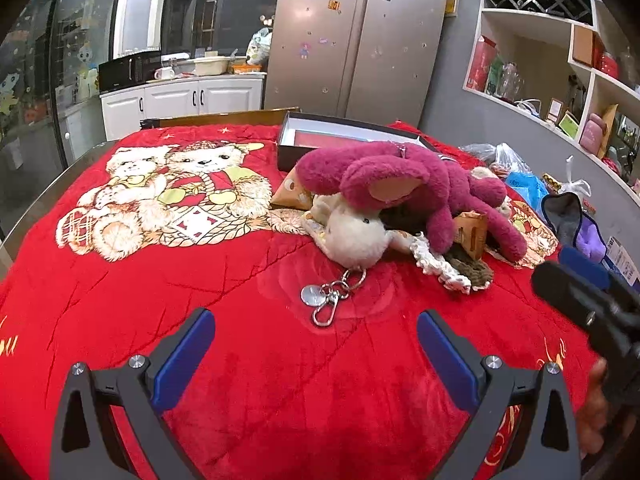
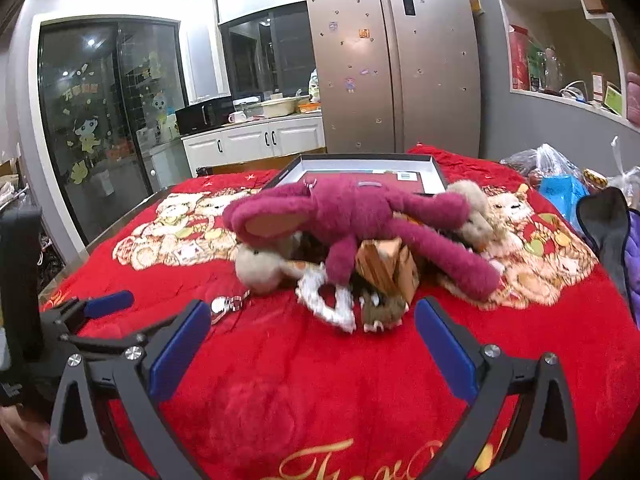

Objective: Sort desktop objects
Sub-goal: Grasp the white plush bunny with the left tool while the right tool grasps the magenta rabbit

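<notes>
Heaped near the middle of the bench, on a red blanket (image 1: 248, 360): a magenta plush toy (image 1: 404, 184) sprawled face down over the rest, one long limb draped across a small brown carton (image 2: 386, 266). Under its head, a cream plush keychain (image 1: 356, 236), with its metal ring and clasp (image 1: 330, 298) trailing onto the blanket toward the cameras. Beside the carton, a white lacy piece (image 2: 328, 306) and a brown knitted piece (image 1: 470, 270), touching each other at the front of the heap. Just behind the heap, an open dark box (image 1: 340, 136) with a pale inner wall and a red floor, the toy's back partly hiding its near edge. To the right, well apart from the heap, clear plastic bags (image 1: 504, 158), a blue bag (image 2: 562, 194) and a grey-and-purple cloth item (image 1: 576, 226) at the bench edge. Left hand-held gripper (image 1: 316, 340) held low over bare blanket just short of the clasp, blue pads spread wide, nothing between them. Right hand-held gripper (image 2: 312, 334) likewise spread and empty, facing the lacy piece and carton. Printed on the blanket, two teddy bears (image 1: 168, 196). Beyond, a steel double-door fridge (image 1: 356, 36), white cabinets (image 1: 180, 100), dark glass doors and wall shelves (image 1: 560, 72).
</notes>
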The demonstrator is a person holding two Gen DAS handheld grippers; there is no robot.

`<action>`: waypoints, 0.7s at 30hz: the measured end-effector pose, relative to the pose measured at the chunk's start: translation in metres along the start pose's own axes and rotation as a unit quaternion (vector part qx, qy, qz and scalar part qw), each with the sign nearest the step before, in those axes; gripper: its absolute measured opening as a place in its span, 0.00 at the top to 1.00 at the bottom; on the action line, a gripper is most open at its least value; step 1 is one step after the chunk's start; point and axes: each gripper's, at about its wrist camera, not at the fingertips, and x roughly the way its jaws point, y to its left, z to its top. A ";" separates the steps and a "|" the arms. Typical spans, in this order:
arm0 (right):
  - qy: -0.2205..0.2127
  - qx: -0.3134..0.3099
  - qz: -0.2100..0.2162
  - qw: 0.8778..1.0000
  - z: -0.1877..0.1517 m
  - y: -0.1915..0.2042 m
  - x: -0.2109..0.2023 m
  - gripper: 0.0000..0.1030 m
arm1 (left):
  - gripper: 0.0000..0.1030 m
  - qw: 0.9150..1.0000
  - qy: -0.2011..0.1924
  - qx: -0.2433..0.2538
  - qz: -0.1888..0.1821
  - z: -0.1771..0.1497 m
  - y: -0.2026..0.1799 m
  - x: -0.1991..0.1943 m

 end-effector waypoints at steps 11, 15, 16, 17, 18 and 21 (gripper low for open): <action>0.027 0.008 0.004 1.000 0.034 -0.022 0.039 0.00 | 0.00 0.999 0.025 -0.012 -0.016 0.030 0.000 0.035; 0.044 0.018 0.010 0.999 0.042 -0.034 0.060 0.00 | 0.00 0.998 0.048 -0.019 -0.021 0.037 0.000 0.057; 0.049 0.018 0.013 0.999 0.045 -0.036 0.065 0.00 | 0.00 0.998 0.051 -0.020 -0.021 0.039 -0.002 0.061; 0.053 0.018 0.014 0.998 0.049 -0.038 0.070 0.00 | 0.00 0.998 0.053 -0.021 -0.022 0.041 -0.002 0.065; 0.056 0.017 0.017 0.998 0.054 -0.041 0.076 0.00 | 0.00 0.998 0.054 -0.021 -0.021 0.043 -0.002 0.069; 0.064 0.015 0.020 0.998 0.067 -0.046 0.089 0.00 | 0.00 0.998 0.059 -0.018 -0.019 0.050 -0.004 0.080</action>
